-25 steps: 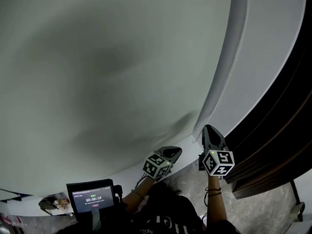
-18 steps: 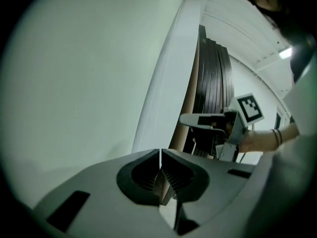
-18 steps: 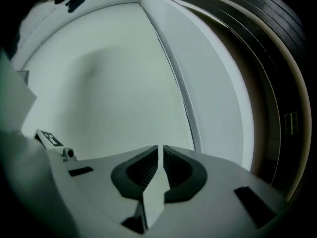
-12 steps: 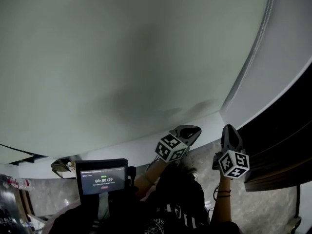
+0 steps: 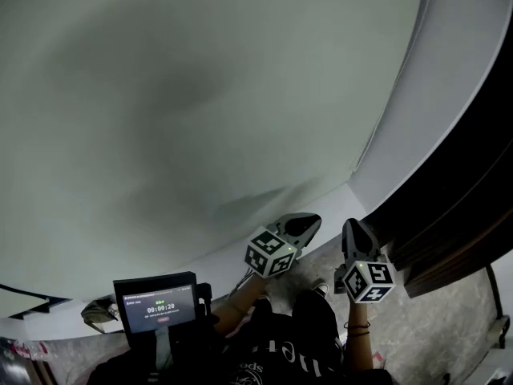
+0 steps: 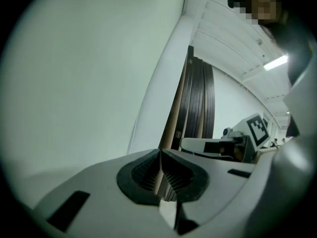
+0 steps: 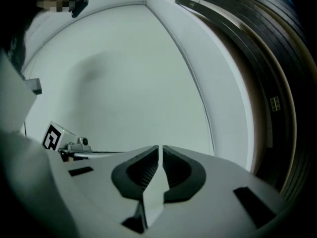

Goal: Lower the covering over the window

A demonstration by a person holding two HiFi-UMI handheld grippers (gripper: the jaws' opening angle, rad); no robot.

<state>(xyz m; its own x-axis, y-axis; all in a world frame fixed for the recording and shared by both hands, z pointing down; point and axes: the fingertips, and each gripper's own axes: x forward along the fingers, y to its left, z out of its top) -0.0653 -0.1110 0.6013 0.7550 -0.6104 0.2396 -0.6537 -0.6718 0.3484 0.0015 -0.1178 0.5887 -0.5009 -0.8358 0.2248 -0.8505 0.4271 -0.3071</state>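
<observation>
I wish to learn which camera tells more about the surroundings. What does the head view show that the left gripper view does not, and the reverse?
Only the head view shows the small screen with a timer, at lower left, and the stone floor. Only the left gripper view shows the ceiling light strip and the left claw from close by, its jaws together with nothing between them. Both show the pale window covering, the dark slatted panel beside it and the right claw.

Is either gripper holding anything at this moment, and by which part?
Nothing. The left gripper and right gripper are both shut and empty; the cord hangs untouched.
</observation>
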